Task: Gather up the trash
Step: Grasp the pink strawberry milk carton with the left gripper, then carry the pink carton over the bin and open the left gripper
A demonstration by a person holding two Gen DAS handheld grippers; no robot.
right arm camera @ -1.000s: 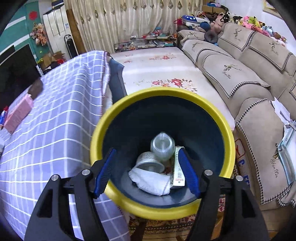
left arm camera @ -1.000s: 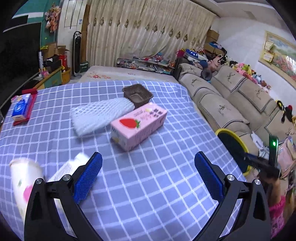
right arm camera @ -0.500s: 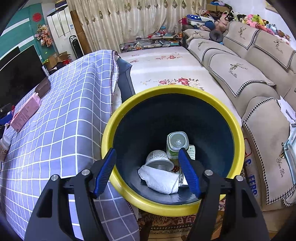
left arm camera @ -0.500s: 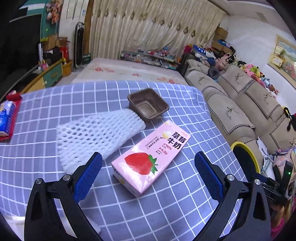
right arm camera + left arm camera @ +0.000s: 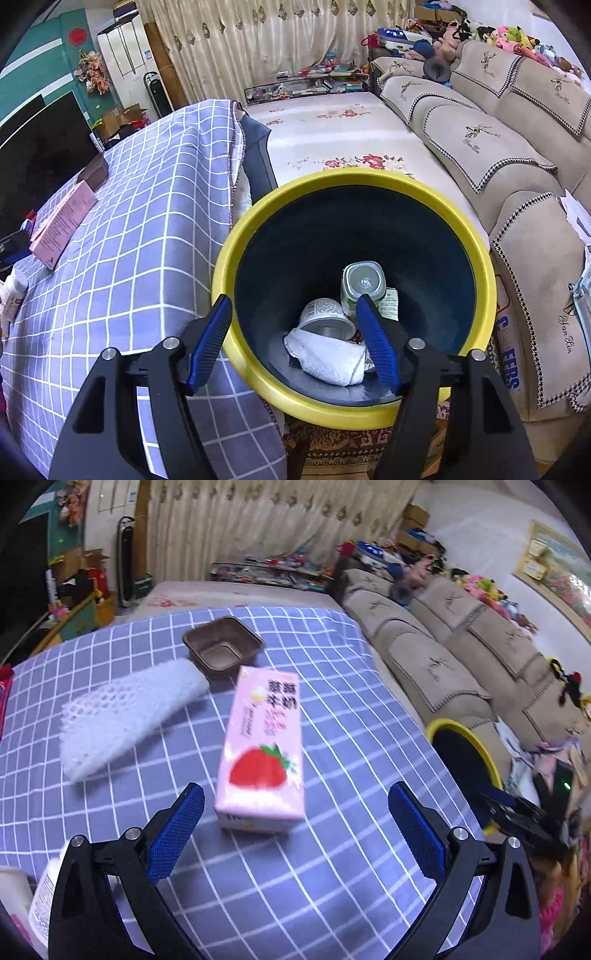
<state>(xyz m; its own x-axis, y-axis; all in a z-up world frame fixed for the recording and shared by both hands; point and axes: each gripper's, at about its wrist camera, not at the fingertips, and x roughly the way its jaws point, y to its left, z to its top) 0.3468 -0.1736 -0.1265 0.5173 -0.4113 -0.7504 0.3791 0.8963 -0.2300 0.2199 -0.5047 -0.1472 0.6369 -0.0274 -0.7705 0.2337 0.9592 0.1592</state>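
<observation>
A pink strawberry milk carton point(image 5: 264, 753) lies flat on the checked tablecloth point(image 5: 332, 867), just ahead of my open, empty left gripper point(image 5: 295, 827). A white foam net sleeve point(image 5: 125, 716) lies to its left and a brown plastic tray point(image 5: 221, 650) behind it. My right gripper point(image 5: 293, 339) is open and empty above the near rim of the yellow-rimmed bin point(image 5: 491, 280), which holds a plastic bottle point(image 5: 364, 284), a cup point(image 5: 325, 321) and a white foam net point(image 5: 328, 358). The bin also shows in the left wrist view point(image 5: 461, 734), and the carton in the right wrist view point(image 5: 61, 225).
A white bottle point(image 5: 48, 890) lies at the left gripper's lower left. A beige sofa point(image 5: 498, 140) stands right of the bin, with a flowered mat point(image 5: 332, 125) behind. The table edge drops off just left of the bin.
My left gripper has moved forward and turned, so the carton now lies lengthwise right in front of its open jaws. My right gripper has drawn back and leftward from the bin.
</observation>
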